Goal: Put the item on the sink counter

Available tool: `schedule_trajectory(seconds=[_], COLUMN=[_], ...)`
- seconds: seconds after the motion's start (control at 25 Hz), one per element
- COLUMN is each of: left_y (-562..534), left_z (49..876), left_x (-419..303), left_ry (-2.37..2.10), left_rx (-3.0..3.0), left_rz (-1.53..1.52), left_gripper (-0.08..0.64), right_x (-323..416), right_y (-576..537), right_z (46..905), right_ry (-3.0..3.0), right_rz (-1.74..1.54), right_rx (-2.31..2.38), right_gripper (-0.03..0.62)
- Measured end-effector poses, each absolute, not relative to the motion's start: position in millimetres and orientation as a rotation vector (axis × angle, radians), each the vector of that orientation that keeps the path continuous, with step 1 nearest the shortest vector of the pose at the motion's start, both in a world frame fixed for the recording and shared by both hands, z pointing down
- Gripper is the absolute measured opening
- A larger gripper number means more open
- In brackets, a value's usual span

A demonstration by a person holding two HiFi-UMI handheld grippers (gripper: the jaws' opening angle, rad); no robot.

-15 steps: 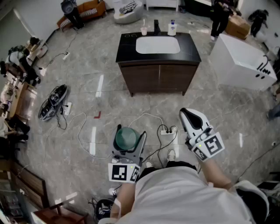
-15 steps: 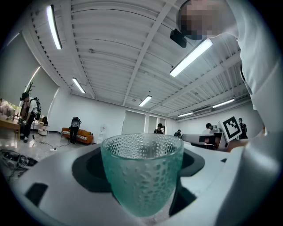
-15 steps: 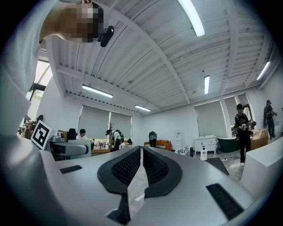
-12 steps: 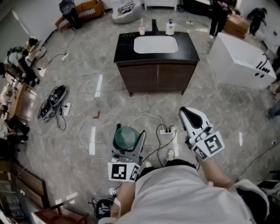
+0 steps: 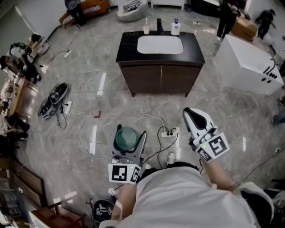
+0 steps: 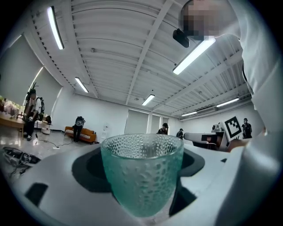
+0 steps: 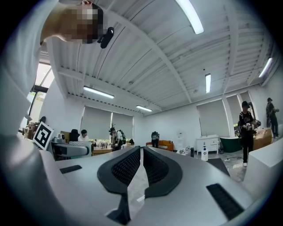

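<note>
A teal dimpled glass cup (image 5: 127,138) stands upright between the jaws of my left gripper (image 5: 129,136), which is shut on it. In the left gripper view the cup (image 6: 142,174) fills the middle, with the left gripper (image 6: 142,154) closed on both its sides. My right gripper (image 5: 193,116) is held at the right, shut and empty; in its own view the right gripper (image 7: 141,153) shows its ribbed pads almost touching. The sink counter (image 5: 129,52) is a black top with a white basin (image 5: 160,44) on a dark wood cabinet. It stands well ahead of both grippers across the floor.
A pink cup (image 5: 146,30), a black faucet (image 5: 159,24) and a soap bottle (image 5: 176,27) stand at the counter's back edge. A white tub (image 5: 249,62) sits to its right. A power strip (image 5: 169,132) with cables lies on the floor between the grippers. A person (image 5: 225,13) stands far right.
Both grippers keep their places and the cup stays in the left one. Only the head view has drifted slightly, so the floor objects at the left sit a little higher.
</note>
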State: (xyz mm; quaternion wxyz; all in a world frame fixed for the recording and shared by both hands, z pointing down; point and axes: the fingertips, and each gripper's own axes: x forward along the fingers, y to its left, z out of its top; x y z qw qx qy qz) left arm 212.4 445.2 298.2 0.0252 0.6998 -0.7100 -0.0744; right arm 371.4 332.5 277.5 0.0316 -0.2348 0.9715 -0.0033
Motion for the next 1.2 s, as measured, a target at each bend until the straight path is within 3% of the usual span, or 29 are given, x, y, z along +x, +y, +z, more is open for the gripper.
schedule_trajectory(seconds=[0.72,1.2], left_y=[397.2,405.3], left_z=[293.6,291.5], left_x=[245.8,244.3], left_ry=[-2.329,-2.420], left_rx=[2.026,1.944], left_rz=[-0.166,-0.126], left_gripper=[0.399,0.399], right_x=[422.1,412.4], right_y=[268.5,268.7], right_z=[289.1,286.2], right_ry=[3.013,3.003], right_rz=[-0.087,-0.081], right_rx=[-0.560,-0.411], right_gripper=[0.049,0.048])
